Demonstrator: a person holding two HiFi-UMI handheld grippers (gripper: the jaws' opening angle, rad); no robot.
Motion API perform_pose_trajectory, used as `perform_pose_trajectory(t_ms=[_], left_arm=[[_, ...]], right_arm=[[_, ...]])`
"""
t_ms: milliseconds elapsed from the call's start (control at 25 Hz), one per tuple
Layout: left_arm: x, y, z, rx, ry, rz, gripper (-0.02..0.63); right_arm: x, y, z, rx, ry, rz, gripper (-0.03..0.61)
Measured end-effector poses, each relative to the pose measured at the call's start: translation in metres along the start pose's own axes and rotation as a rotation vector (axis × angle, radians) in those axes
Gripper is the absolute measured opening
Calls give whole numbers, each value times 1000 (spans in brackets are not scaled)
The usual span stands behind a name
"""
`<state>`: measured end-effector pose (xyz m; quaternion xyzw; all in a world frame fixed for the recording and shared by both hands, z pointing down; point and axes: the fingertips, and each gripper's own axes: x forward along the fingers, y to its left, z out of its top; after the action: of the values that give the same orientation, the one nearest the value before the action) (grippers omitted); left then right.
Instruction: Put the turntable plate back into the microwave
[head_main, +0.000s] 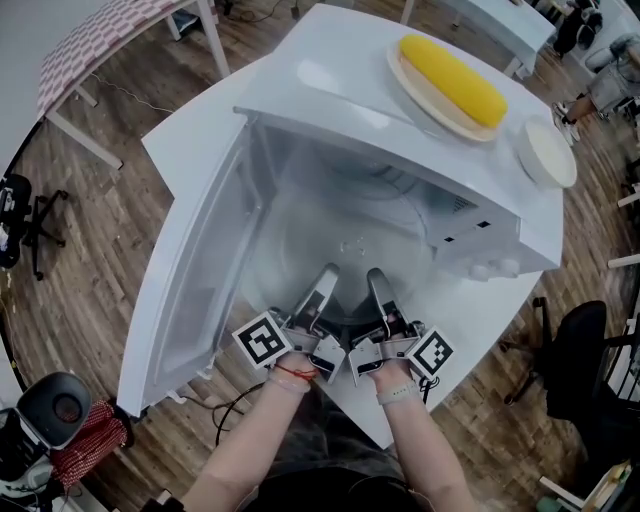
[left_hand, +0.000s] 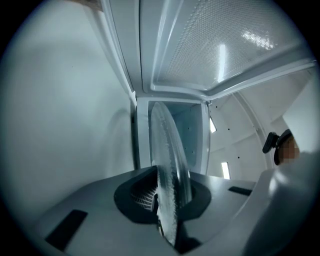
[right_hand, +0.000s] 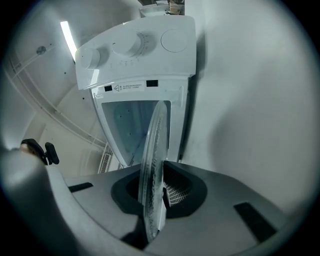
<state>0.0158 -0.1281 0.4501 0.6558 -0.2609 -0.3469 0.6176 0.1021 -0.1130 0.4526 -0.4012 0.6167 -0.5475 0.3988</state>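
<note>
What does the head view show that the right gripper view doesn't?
Only the head view shows the yellow corn cob and white dish on top, plus the wooden floor. Only the right gripper view shows the rim of the turntable plate clamped in the jaws of the right gripper. Both show the microwave and its cavity.

Left gripper (head_main: 322, 283), right gripper (head_main: 379, 287): jaws were grey, each carried white cube (head_main: 264, 340) with black square marker. Left wrist wore red cord bracelet (head_main: 295, 372); right wrist wore pale band (head_main: 398, 392).
</note>
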Motion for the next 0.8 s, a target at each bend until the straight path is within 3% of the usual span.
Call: perform_pose_trajectory(t_ms=[800], left_arm=[[28,4,15,-17,14,6,35]], right_arm=[[27,-4,16,3,-16,14,40]])
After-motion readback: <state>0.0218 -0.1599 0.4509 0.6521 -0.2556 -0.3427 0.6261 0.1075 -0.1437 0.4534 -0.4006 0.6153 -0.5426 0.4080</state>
